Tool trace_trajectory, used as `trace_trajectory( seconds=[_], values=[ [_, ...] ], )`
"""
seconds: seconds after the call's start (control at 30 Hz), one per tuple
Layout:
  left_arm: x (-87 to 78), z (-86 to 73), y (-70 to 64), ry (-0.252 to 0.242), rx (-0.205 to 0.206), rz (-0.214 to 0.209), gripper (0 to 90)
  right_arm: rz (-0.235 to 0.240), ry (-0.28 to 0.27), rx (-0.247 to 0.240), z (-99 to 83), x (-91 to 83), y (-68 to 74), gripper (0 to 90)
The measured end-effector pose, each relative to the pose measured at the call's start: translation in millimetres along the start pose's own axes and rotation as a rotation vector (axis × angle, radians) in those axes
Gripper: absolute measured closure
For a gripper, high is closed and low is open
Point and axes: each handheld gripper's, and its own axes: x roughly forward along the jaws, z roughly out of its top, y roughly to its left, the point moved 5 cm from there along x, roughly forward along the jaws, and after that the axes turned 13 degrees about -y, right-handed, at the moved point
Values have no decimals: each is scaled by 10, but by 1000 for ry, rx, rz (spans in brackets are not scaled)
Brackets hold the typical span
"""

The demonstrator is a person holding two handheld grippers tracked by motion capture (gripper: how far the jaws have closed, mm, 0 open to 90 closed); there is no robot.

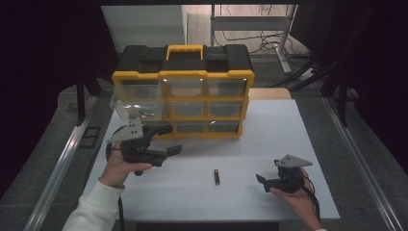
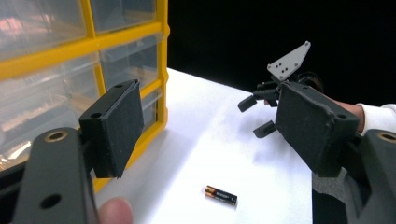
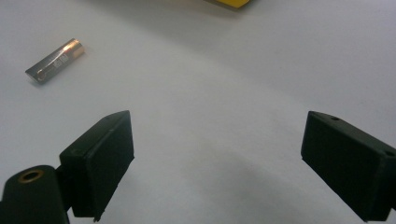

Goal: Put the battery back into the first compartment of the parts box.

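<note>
Left gripper [image 1: 163, 140]: jaws spread wide, nothing between them, held above the counter [image 1: 269, 125] just in front of the drawer organizer [image 1: 185, 91]. Right gripper [image 1: 263, 182]: jaws also spread, empty, low over the counter's right front. AA battery [image 1: 216, 177] lies flat on the counter between the two grippers, apart from both, nearer the front edge. Organizer's top-left clear drawer [image 1: 133, 102] is pulled out, small parts inside, too small to identify.
</note>
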Motion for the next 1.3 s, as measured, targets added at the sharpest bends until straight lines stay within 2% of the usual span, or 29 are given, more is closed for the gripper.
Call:
trace_trajectory(
  seconds=[0.5, 0.7, 1.3],
  values=[
    [168, -261, -9, 92, 6, 1, 239, 1, -1, 3, 2, -2, 5, 97],
    [223, -356, -16, 126, -3, -1, 237, 1, -1, 0, 0, -3, 4, 97],
    [304, -532, -16, 197, 7, -9, 233, 1, -1, 2, -1, -6, 6, 97]
  ],
)
